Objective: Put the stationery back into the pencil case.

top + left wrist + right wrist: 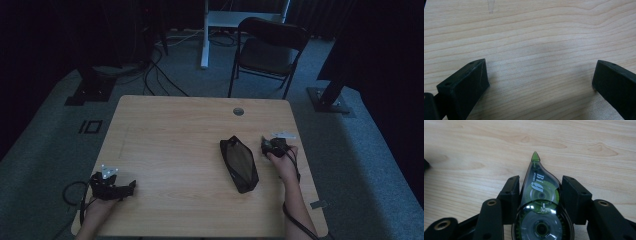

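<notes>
A black pencil pouch (239, 163) lies on the wooden table (180, 130), right of centre, its zip side up. Just right of it my right gripper (267, 146) is shut on a green correction tape dispenser (540, 202), clear-bodied with a pointed green tip aimed away over the wood. Both jaws press its sides in the right gripper view (540, 192). At the table's near left my left gripper (131, 186) rests in a hand, jaws wide apart over bare wood (541, 75) with nothing between them.
A black folding chair (270, 47) and a white desk leg (204, 35) stand beyond the far edge. A round cable hole (238, 111) sits near the table's far side. Cables trail off the near left corner.
</notes>
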`<state>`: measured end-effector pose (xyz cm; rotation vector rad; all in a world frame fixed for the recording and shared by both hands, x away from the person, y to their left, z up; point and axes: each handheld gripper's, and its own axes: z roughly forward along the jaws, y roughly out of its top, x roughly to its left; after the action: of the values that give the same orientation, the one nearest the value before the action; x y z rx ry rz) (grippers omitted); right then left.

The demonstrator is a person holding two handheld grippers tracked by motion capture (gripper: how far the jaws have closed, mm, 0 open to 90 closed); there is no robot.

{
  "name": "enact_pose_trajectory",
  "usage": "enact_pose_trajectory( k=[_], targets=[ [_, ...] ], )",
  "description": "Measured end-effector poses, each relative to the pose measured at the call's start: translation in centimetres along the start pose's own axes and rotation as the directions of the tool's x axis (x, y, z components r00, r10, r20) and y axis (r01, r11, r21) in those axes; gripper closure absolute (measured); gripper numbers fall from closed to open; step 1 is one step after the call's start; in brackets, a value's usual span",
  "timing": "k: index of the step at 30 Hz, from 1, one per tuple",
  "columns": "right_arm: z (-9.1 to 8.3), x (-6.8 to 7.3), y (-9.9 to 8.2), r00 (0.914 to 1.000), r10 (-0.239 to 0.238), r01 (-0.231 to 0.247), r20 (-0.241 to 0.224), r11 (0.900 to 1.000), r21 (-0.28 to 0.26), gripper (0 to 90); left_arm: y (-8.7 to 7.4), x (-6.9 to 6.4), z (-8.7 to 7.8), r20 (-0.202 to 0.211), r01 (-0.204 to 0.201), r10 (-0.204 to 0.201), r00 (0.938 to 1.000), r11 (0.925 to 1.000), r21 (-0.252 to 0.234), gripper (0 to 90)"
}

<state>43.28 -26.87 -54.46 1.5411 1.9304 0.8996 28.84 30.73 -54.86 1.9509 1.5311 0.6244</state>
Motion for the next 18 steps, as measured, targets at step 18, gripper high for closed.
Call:
enact_pose_trajectory(
  k=[18],
  targets=[
    [-4.9, 1.3, 2.7, 0.9998, -0.018, 0.018, -0.006, 0.9994, -0.03, 50.5, 0.0, 0.0, 0.0, 0.0, 0.0, 0.0, 1.0, 1.0, 0.0, 0.6]
  ],
)
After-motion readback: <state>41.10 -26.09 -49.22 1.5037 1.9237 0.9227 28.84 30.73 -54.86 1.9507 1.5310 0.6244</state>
